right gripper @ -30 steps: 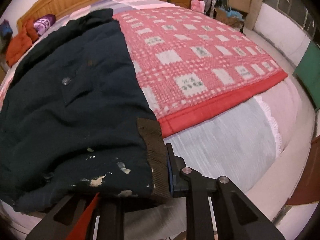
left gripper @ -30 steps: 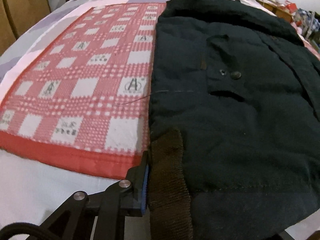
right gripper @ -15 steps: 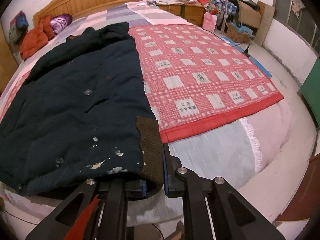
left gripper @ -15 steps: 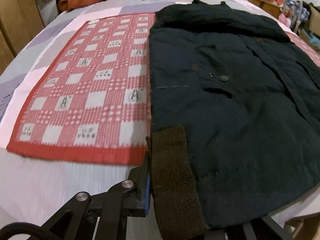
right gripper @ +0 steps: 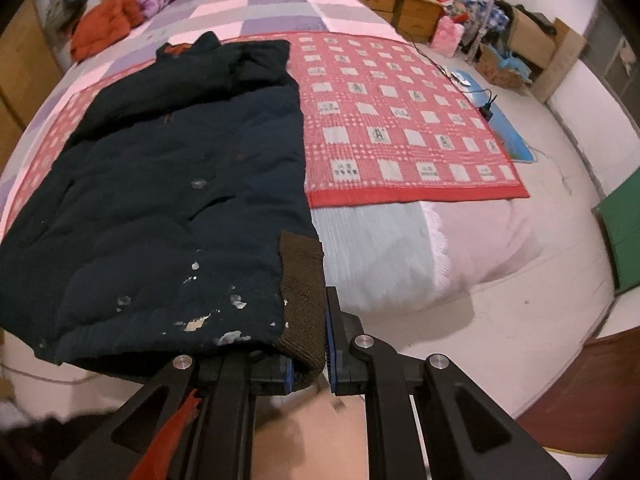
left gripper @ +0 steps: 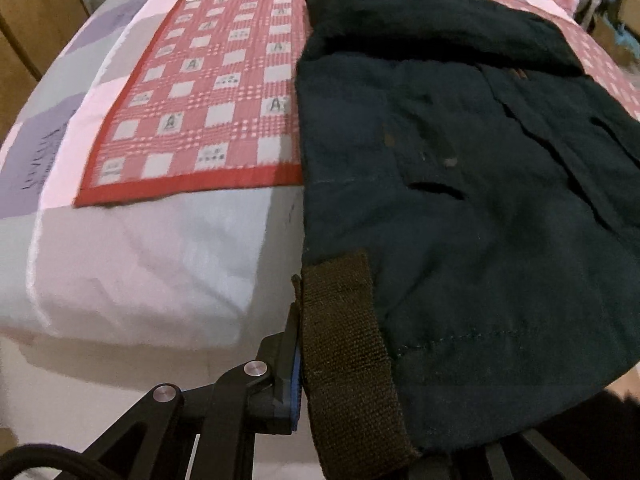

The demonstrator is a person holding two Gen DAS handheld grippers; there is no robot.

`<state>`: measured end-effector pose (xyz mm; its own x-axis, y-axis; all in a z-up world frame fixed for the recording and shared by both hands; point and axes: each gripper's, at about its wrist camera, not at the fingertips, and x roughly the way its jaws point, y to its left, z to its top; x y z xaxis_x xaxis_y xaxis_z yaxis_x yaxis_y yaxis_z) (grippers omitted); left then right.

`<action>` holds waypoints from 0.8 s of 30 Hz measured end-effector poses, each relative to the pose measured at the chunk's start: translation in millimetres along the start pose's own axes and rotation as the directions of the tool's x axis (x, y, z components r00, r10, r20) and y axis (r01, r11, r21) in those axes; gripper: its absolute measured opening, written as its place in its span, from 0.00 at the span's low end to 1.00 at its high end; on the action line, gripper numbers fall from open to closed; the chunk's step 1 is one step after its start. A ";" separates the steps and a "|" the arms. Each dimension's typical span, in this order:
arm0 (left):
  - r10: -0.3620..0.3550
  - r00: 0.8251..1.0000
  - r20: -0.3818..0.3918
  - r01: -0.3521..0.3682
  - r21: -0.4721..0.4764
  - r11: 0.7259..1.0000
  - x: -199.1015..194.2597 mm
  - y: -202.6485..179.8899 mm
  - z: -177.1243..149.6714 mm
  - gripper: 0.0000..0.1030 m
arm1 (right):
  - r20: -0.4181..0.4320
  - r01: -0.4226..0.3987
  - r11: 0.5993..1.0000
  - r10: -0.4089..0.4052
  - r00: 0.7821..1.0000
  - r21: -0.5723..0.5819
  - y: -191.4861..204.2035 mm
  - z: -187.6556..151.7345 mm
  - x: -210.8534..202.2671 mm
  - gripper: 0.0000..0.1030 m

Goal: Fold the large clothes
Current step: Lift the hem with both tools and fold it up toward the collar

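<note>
A large dark navy jacket point(left gripper: 460, 184) lies on the bed, collar at the far end; its hem hangs lifted off the bed's foot. In the left wrist view my left gripper point(left gripper: 340, 392) is shut on the brown ribbed cuff point(left gripper: 344, 344) at the hem's left corner; the right finger is hidden under cloth. In the right wrist view the jacket point(right gripper: 180, 184) shows white flecks near the hem. There my right gripper point(right gripper: 310, 364) is shut on the other brown ribbed cuff point(right gripper: 302, 292) at the hem's right corner.
A red and white checked blanket point(left gripper: 208, 100) point(right gripper: 396, 120) lies under the jacket on a pink and purple quilt point(left gripper: 60, 128). An orange garment point(right gripper: 104, 32) lies by the wooden headboard. Cluttered boxes point(right gripper: 516, 44) and a green panel point(right gripper: 624, 228) stand right of the bed.
Both grippers have risen and pulled back from the bed, lifting the jacket's hem off the mattress. The right gripper's jaws have shut onto the cuff. More of the bed shows in both views.
</note>
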<state>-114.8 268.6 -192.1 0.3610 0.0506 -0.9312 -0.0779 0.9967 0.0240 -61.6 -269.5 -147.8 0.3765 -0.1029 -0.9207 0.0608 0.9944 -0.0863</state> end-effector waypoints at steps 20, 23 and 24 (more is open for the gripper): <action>0.098 0.984 0.148 -0.095 -0.028 0.995 29.2 20.0 317.2 0.15 | 0.287 -0.100 0.992 0.117 0.951 -0.074 0.0 302.4 8.6 0.11; 0.113 0.985 0.129 -0.109 -0.038 0.993 73.8 19.0 372.0 0.15 | 0.277 -0.104 0.993 0.116 0.954 -0.059 4.9 363.1 57.4 0.11; 0.119 0.986 0.116 -0.116 -0.038 0.993 89.9 18.7 387.9 0.15 | 0.265 -0.100 0.994 0.111 0.958 -0.052 8.4 383.6 77.5 0.11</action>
<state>276.8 316.5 -134.4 0.4546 0.1762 -0.8731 -0.1546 0.9810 0.1174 322.7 -278.1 -73.8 0.6123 0.0051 -0.7906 -0.0252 0.9996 -0.0130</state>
